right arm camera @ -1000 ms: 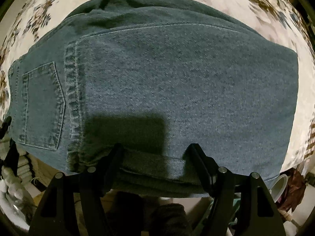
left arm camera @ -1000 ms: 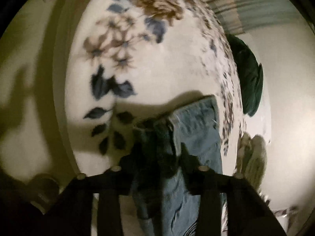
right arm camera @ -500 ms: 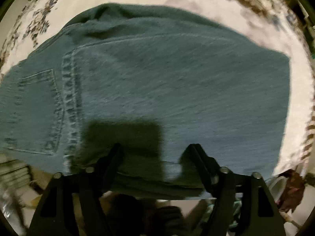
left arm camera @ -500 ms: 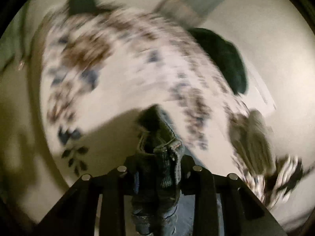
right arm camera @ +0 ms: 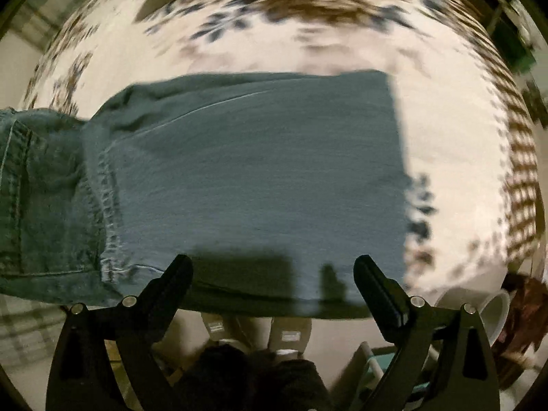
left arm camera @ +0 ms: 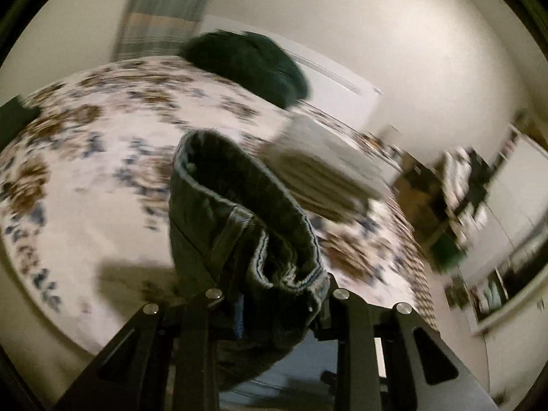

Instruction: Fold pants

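Observation:
Blue denim pants lie folded on a floral bedspread [right arm camera: 308, 27]. In the right wrist view the folded pants [right arm camera: 257, 178] spread flat across the bed, back pocket at the left. My right gripper [right arm camera: 272, 267] is open and empty just above the pants' near edge. In the left wrist view my left gripper [left arm camera: 274, 291] is shut on the waistband end of the pants [left arm camera: 239, 212], lifted off the bedspread [left arm camera: 85, 171] and curling up between the fingers.
A dark green pillow [left arm camera: 250, 65] lies at the head of the bed. A folded light cloth [left arm camera: 318, 174] lies beyond the lifted denim. Cluttered shelves [left arm camera: 472, 185] stand at the right. A white bucket [right arm camera: 479, 311] and feet in slippers [right arm camera: 260, 332] are below the bed edge.
The left gripper has swung up and round with the waistband in it. The right gripper has opened, let go of the pants' near edge and pulled back.

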A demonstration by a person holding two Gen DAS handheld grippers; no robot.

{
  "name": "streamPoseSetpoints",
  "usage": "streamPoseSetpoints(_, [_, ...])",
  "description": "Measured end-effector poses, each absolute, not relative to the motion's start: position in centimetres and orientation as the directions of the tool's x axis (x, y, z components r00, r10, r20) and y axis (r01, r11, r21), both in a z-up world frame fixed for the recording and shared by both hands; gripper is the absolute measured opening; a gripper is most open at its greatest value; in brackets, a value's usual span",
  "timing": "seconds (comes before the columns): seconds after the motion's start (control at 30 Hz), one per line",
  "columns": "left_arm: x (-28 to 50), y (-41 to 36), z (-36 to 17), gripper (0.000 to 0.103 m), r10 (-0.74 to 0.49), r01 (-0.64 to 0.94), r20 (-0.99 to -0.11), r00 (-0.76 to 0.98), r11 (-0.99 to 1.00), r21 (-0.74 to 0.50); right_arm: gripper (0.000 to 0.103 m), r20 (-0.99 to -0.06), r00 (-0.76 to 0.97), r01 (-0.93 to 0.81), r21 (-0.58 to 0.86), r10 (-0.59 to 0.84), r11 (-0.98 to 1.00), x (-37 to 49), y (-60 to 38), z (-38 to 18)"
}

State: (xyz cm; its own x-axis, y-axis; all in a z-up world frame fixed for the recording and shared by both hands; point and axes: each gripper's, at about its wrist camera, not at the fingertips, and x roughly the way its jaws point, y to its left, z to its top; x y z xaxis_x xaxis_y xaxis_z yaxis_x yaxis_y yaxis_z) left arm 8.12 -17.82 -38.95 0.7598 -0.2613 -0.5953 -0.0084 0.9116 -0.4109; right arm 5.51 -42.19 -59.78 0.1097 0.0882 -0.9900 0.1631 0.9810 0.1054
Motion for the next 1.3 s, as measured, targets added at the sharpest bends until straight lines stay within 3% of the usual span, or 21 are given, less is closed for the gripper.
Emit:
streamPoseSetpoints(0.3, [9.2,-33.0,-43.4,0.023,-0.447,0.220,-0.666,0.597,0.890,-0.400,0.097,-0.991,0.125,0.424,0.098,0.049,0.900,-0.1,-55.7,-59.6])
streamPoseSetpoints(0.53, [11.0,-41.0,-50.6,0.025,-0.389,0.261,-0.824,0.412,0.917,-0.302,0.097,-0.992,0.120,0.515,0.092,0.034,0.852,-3.3,-64.4,-60.4])
streamPoseSetpoints(0.6, [11.7,-42.0,-51.9,0.030,-0.356,0.247,-0.870,0.341,0.927,-0.282,0.097,-0.990,0.132,0.523,0.109,0.046,0.846,-3.5,-65.9,-60.4])
streamPoseSetpoints(0.67, [11.9,-42.5,-51.7,0.045,-0.360,0.247,-0.884,0.300,0.924,-0.292,0.097,-0.984,0.158,0.532,0.154,0.081,0.832,-3.6,-67.4,-60.2])
streamPoseSetpoints(0.73, [11.7,-42.2,-50.6,0.079,-0.388,0.255,-0.874,0.292,0.913,-0.320,0.097,-0.973,0.187,0.543,0.215,0.133,0.812,-2.8,-68.1,-59.8])
streamPoseSetpoints(0.8, [11.3,-41.1,-48.9,0.089,-0.384,0.257,-0.868,0.315,0.915,-0.311,0.097,-0.943,0.240,0.534,0.328,0.232,0.780,-1.6,-68.4,-59.3])
streamPoseSetpoints(0.9, [11.2,-37.5,-47.6,0.090,-0.331,0.197,-0.879,0.343,0.940,-0.278,0.097,-0.884,0.299,0.459,0.464,0.360,0.758,0.8,-67.9,-58.6])
streamPoseSetpoints(1.07, [12.6,-29.7,-49.7,0.090,-0.075,0.040,-0.934,0.349,0.997,-0.065,0.101,-0.814,0.296,0.279,0.574,0.500,0.770,7.1,-62.9,-59.2])
streamPoseSetpoints(1.17, [13.9,-25.2,-52.8,0.090,0.034,-0.034,-0.954,0.298,0.999,0.025,0.101,-0.819,0.233,0.233,0.570,0.524,0.788,10.5,-60.2,-61.6])
streamPoseSetpoints(1.3, [14.7,-22.1,-55.0,0.090,0.073,-0.073,-0.959,0.275,0.996,0.055,0.100,-0.839,0.128,0.265,0.542,0.528,0.797,12.9,-58.3,-65.3])
